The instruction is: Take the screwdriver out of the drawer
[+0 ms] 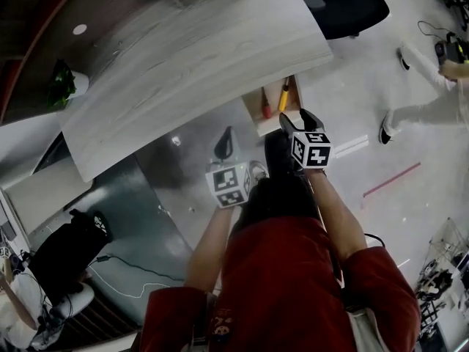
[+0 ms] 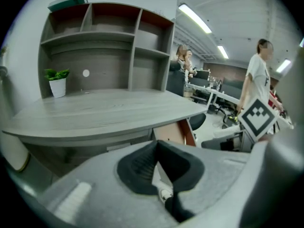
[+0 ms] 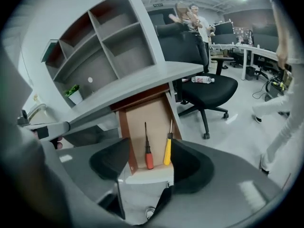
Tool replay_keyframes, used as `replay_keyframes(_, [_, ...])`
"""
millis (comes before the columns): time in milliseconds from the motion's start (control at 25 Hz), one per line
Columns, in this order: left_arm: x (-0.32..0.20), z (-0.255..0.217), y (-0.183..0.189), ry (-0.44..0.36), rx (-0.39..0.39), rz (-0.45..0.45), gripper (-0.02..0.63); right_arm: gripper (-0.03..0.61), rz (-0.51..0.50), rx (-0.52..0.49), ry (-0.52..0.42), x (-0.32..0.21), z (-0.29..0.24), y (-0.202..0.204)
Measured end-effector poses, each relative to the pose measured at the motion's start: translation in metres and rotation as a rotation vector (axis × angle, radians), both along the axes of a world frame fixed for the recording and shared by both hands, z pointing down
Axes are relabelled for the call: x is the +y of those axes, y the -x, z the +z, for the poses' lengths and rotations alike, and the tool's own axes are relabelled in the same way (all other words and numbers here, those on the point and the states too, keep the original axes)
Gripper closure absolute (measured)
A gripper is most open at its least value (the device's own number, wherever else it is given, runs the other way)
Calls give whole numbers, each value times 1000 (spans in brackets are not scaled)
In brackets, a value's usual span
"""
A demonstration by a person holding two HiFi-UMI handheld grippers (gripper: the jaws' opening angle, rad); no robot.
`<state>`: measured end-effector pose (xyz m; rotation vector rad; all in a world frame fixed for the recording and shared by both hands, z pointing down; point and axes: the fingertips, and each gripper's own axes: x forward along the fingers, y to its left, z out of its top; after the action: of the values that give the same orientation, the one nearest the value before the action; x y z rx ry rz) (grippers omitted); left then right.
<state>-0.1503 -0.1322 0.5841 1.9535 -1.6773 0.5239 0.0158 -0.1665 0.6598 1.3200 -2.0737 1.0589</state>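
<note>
An open wooden drawer (image 1: 258,100) sticks out from under the grey desk (image 1: 198,57). Two screwdrivers lie in it side by side: a yellow-handled one (image 1: 283,97) (image 3: 167,151) and a red-handled one (image 1: 267,111) (image 3: 148,158). My right gripper (image 1: 299,121) (image 3: 151,169) is open at the drawer's front end, and both handles show between its jaws without touching them. To the left of the drawer my left gripper (image 1: 226,142) (image 2: 156,164) is shut on nothing and points at the desk edge; the drawer's side (image 2: 173,133) is just beyond it.
A shelf unit (image 2: 109,46) and a potted plant (image 2: 58,82) stand on the desk. To the right of the drawer is a black office chair (image 3: 204,87) with a bottle (image 3: 202,80) on its seat. A person (image 1: 425,108) walks on the floor at the right.
</note>
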Motion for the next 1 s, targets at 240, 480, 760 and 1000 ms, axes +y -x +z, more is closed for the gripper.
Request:
replay_keyframes(240, [-8,35,-6,54,-7,15,615,316,8,2,57,-18,52,2])
replay_keyframes(480, [-16,62,-13,94,-14,37,615,348,22,3,97,-36,92,3])
replay_keyframes(760, [-23,83,-16,126,-27,47,615,348,44,8,173,-54,135,7])
replay_keyframes(1000, [-25,94,-12,158,-19,35,615,350,54,38,249,-60,156,15])
